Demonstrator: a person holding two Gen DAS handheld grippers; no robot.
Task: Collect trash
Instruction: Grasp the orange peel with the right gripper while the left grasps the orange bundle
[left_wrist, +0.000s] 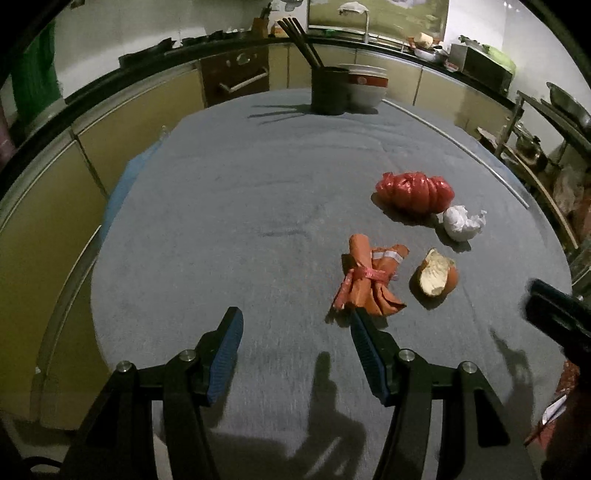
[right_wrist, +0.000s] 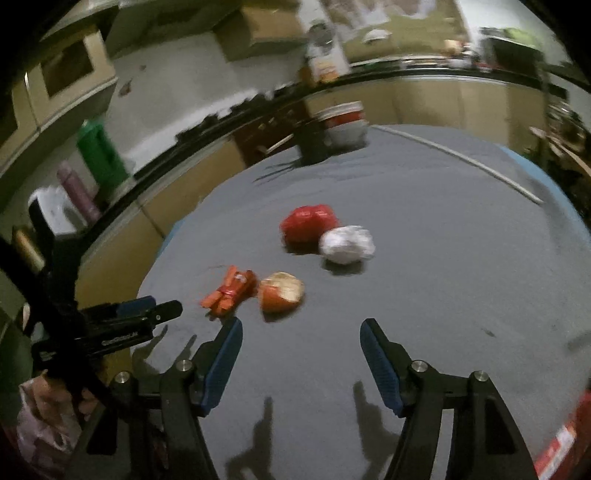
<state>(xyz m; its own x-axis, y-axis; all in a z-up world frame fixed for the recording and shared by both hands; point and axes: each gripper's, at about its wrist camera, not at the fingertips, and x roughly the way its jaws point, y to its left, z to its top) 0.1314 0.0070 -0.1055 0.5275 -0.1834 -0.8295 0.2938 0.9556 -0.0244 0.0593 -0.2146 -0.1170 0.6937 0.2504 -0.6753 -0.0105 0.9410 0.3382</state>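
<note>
Blue-padded fingers of the left gripper (left_wrist: 295, 321) fill the foreground, spread apart with nothing between them, the right-hand pad's tip just short of the orange wrapper bundle tied with a red band (left_wrist: 369, 280). Over on the other side, the right gripper (right_wrist: 301, 328) is spread wide too, bare grey cloth between its pads, nothing pinched.

So where are we? By my reckoning, right at the start: four bits of rubbish all lie on the grey-clothed table (left_wrist: 221, 203), none lifted. No bin or bag shows clearly in either view, so where they go I can't tell.

That bundle runs long from near-left up to far-right in the left wrist view, its loose ends splaying toward the gripper. Just beside it sits the curled orange fruit peel with pale pith (left_wrist: 436, 275), hollow side facing the camera. Farther back, the crumpled red plastic bag (left_wrist: 415, 192) lies crosswise, touching the white wad of tissue (left_wrist: 461, 221).
</note>
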